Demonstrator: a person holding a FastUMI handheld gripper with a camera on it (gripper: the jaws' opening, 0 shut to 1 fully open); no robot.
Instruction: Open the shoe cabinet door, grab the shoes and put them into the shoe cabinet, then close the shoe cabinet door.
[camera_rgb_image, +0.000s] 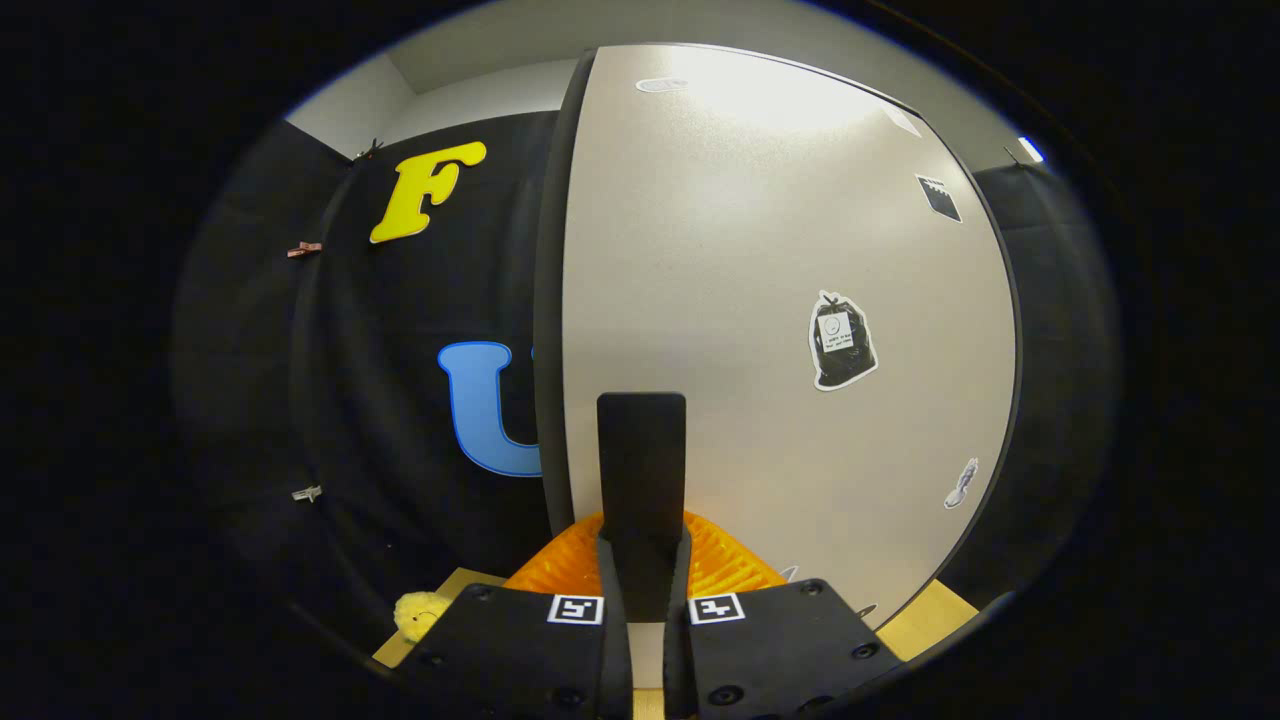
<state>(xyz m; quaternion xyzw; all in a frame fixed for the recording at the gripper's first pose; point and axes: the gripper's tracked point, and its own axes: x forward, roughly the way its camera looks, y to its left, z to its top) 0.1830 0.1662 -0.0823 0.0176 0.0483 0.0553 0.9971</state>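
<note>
Pale grey speckled laminate fills the centre and right of the frame: the shoe cabinet door (760, 300), seen close up, with its dark edge (550, 300) running top to bottom just left of centre. Stickers on the door face: a black bag-shaped one (843, 340) right of centre, a small dark one (938, 196) upper right, a pale oval one (662, 85) at the top, a little pale one (961, 484) lower right.

Gripper (642, 460) at bottom centre, its fingers drawn tight together with no gap showing (they read as one upright bar), rising in front of the door's lower part close to the dark edge. Nothing seen held between them; whether the tips touch the door, cannot tell. Two square marker tags (576, 609) sit on the gripper body at the bottom.

Just behind the finger bases, an orange ribbed thing (720, 560), partly hidden, cannot tell what it is. Bottom left, a small yellow plush toy (420, 612) on a light wooden surface (940, 610), which also shows at bottom right. Black cloth wall (400, 400) on the left, with small clips (305, 249) pinned on it.
</note>
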